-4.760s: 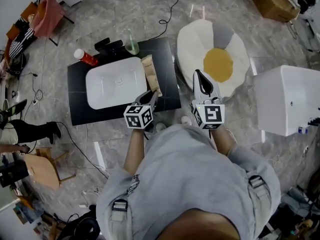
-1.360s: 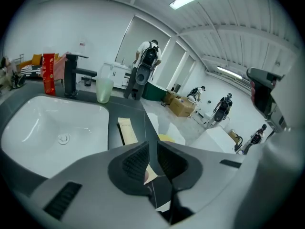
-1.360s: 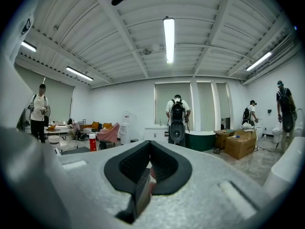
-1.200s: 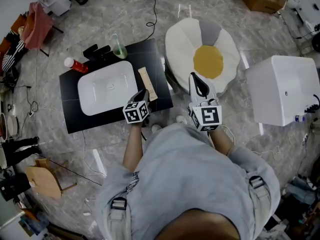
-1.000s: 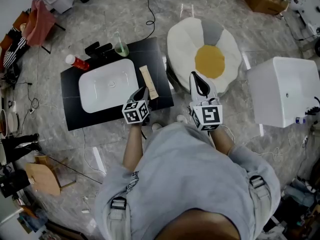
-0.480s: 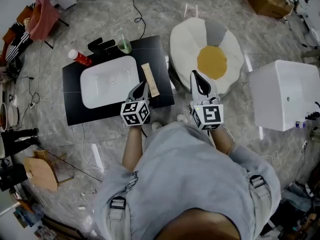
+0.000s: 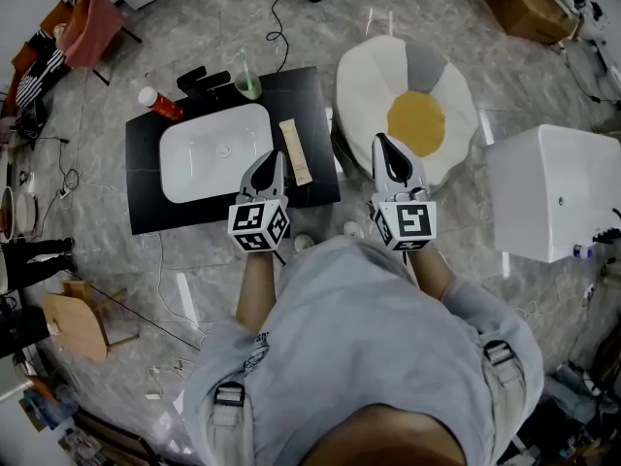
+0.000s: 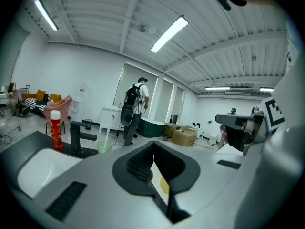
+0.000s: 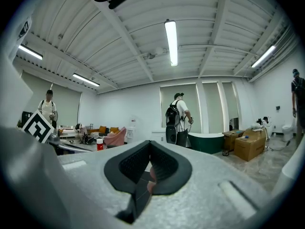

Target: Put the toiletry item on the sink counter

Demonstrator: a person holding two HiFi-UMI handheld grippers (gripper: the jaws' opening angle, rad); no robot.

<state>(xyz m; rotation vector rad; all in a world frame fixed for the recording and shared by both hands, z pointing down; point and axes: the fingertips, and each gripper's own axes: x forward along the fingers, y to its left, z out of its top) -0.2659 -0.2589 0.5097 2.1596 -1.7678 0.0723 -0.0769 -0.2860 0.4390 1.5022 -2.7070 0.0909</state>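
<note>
Toiletry item (image 7: pixel 296 151): tan, oblong, lying flat on the sink counter (image 7: pixel 146 202) at 3 o'clock of the basin, held by neither gripper.
Egg-shaped floor cushion (image 7: pixel 369 85): at 2 o'clock of the counter.
White cabinet (image 7: pixel 553 192): at 3 o'clock of the cushion.
Sink counter: black slab around a white basin (image 7: pixel 215 151).
Left gripper (image 7: pixel 279 155): jaws have just been closing and now meet, nothing between them; tips show at 9 o'clock of the item.
Right gripper (image 7: pixel 381 144): jaws together, empty, over the cushion's edge.
Black faucet (image 7: pixel 204 78): at 12 o'clock of the basin.
Green bottle (image 7: pixel 248 83): at 1 o'clock.
Red bottle (image 7: pixel 161 105): at 10 o'clock.
</note>
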